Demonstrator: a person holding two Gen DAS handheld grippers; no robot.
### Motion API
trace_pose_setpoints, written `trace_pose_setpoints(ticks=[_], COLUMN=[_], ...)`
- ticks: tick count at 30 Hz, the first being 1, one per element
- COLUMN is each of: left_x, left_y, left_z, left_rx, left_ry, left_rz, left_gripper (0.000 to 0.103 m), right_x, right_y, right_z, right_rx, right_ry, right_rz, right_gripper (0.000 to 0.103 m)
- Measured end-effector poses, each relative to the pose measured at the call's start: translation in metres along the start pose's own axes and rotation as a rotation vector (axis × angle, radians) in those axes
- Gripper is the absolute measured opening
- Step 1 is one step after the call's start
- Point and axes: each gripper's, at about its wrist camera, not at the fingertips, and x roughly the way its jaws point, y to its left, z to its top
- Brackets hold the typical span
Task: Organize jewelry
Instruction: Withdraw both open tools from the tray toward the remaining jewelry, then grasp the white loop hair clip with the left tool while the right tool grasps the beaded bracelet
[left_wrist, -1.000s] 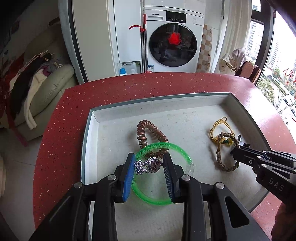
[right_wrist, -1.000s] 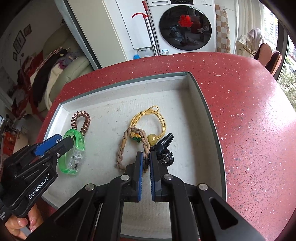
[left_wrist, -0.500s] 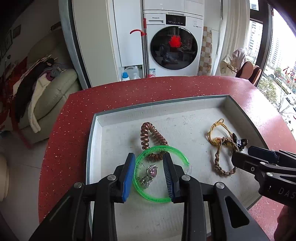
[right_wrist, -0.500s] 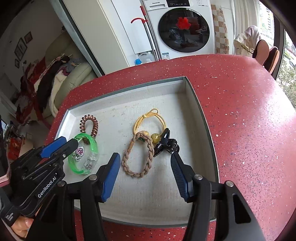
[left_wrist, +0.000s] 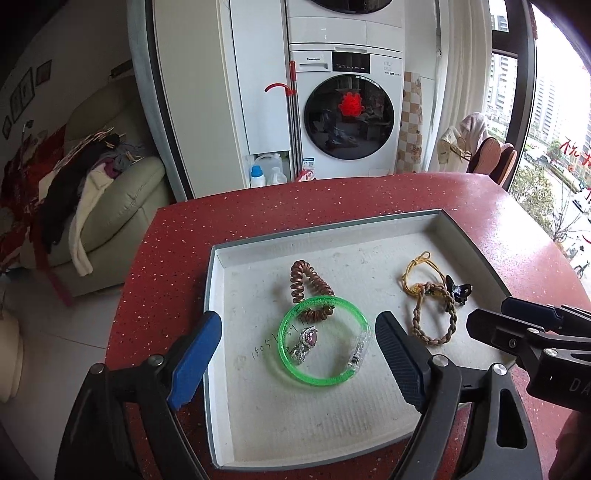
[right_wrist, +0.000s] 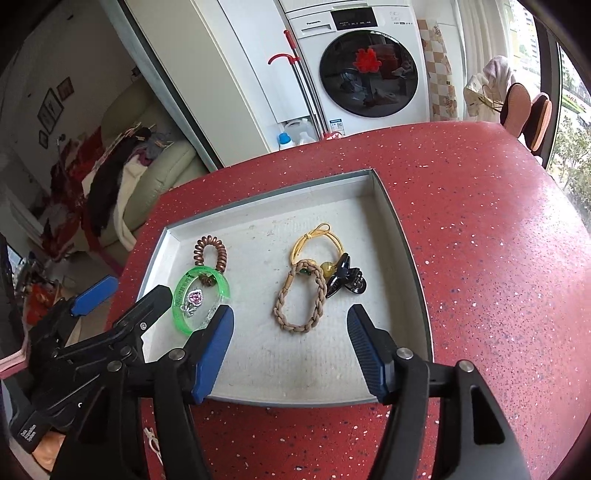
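Left wrist: handwritten digits (left_wrist: 266, 343) beside bangle (left_wrist: 323, 341).

In the left wrist view, the right gripper (left_wrist: 517, 325) enters from the right, its body cut off by the edge. Handwriting (left_wrist: 273, 341) between the left gripper's fingers, on the tray (left_wrist: 369, 229) floor, is partly covered by the green bangle (left_wrist: 321, 341) and too small to read.

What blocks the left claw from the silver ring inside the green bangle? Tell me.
Nothing covers the silver ring, but the green bangle encircles it. The left claw, open above the tray, would straddle the bangle.
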Motion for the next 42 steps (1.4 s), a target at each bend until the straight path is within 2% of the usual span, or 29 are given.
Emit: trace_pose_setpoints(ticks=[4, 22, 25, 29, 36, 39, 42], left_x=[-0.012, -0.059, -0.067, -0.073, -0.080, -0.082, -0.083], left_y=[0.002, 0.010, 0.014, 0.016, 0.020, 0.024, 0.032], left_z=[-0.004, -0.038, -0.044, -0.054, -0.068, -0.077, -0.088], left_rx=[-0.004, -0.006, -0.011, -0.016, -0.011, -0.007, -0.008], left_ry=[-0.006, -0.014, -0.011, -0.007, 0.006, 0.019, 0.021], left_rz=[-0.009, -0.024, -0.018, -0.018, -0.019, -0.021, 0.014], left_gripper=[0.100, 0.103, 0.103, 0.103, 0.103, 0.103, 0.103], right_x=[-0.012, -0.058, -0.066, -0.080, -0.093, -0.094, -0.093], right_y=[0.002, 0.013, 0.014, 0.017, 0.023, 0.023, 0.024], right_z=[-0.007, -0.057, -0.065, -0.077, -0.092, -0.098, -0.106], right_rx=[0.005, 0.018, 0.022, 0.010, -0.006, -0.008, -0.028], right_ry=[-0.015, -0.041, -0.059, -0.110, -0.141, -0.114, -0.075], right_rz=[0.005, -0.006, -0.002, -0.006, -0.020, -0.030, -0.055], right_gripper=[0.078, 0.082, 0.103, 0.103, 0.103, 0.103, 0.103])
